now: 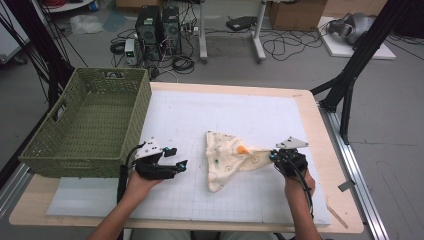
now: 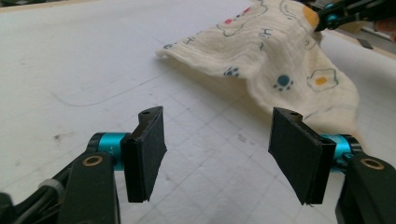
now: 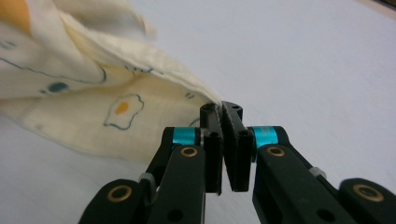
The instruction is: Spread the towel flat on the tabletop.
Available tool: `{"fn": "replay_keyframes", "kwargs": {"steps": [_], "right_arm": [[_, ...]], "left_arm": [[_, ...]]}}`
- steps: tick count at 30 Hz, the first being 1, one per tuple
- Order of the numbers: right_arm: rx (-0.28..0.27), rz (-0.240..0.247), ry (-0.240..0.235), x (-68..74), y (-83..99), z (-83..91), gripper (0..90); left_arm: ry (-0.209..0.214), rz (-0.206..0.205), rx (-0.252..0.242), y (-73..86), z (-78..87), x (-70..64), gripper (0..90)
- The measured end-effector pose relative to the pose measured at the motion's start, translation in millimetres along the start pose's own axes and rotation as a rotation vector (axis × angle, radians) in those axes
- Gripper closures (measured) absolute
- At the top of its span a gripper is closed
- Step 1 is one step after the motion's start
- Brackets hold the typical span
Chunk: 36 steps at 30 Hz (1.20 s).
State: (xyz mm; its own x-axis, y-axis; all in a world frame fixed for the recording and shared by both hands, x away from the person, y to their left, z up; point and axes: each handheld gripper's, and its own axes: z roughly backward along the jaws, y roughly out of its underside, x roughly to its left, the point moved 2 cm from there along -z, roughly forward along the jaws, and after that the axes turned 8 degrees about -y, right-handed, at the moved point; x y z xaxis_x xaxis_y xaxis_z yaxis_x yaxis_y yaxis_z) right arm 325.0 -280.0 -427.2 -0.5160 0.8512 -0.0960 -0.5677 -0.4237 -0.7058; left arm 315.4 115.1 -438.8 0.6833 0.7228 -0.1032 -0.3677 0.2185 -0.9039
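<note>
A cream cloth printed with small eggs and paws lies crumpled on the white gridded mat. My right gripper is shut on the cloth's right corner, lifting that edge slightly off the mat. My left gripper hovers open to the left of the cloth, apart from it. In the left gripper view the cloth lies ahead and to the right of my left gripper, whose black pads stand wide apart over bare mat.
An empty green woven basket stands at the table's left edge, close behind my left hand. Beyond the table lie cables, computer towers and black frame legs.
</note>
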Motion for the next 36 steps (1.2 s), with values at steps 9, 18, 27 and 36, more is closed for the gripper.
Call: {"fn": "replay_keyframes", "kwargs": {"steps": [9,18,27,36], "right_arm": [[-0.098,-0.018,-0.027,-4.5,22.2,18.3,60.3],[-0.187,-0.014,-0.055,-0.6,22.3,31.6,48.6],[-0.185,-0.027,-0.078,5.3,31.2,24.3,51.0],[-0.163,0.039,-0.193,25.2,25.0,12.8,55.5]], "left_arm": [[0.113,-0.006,0.034,-2.3,-18.5,-27.8,36.1],[0.17,0.047,0.063,-8.9,-49.3,-57.1,32.4],[0.059,-0.143,0.198,-17.4,-90.5,-80.5,35.9],[0.004,-0.26,0.192,-14.2,-86.8,-74.4,86.5]]}}
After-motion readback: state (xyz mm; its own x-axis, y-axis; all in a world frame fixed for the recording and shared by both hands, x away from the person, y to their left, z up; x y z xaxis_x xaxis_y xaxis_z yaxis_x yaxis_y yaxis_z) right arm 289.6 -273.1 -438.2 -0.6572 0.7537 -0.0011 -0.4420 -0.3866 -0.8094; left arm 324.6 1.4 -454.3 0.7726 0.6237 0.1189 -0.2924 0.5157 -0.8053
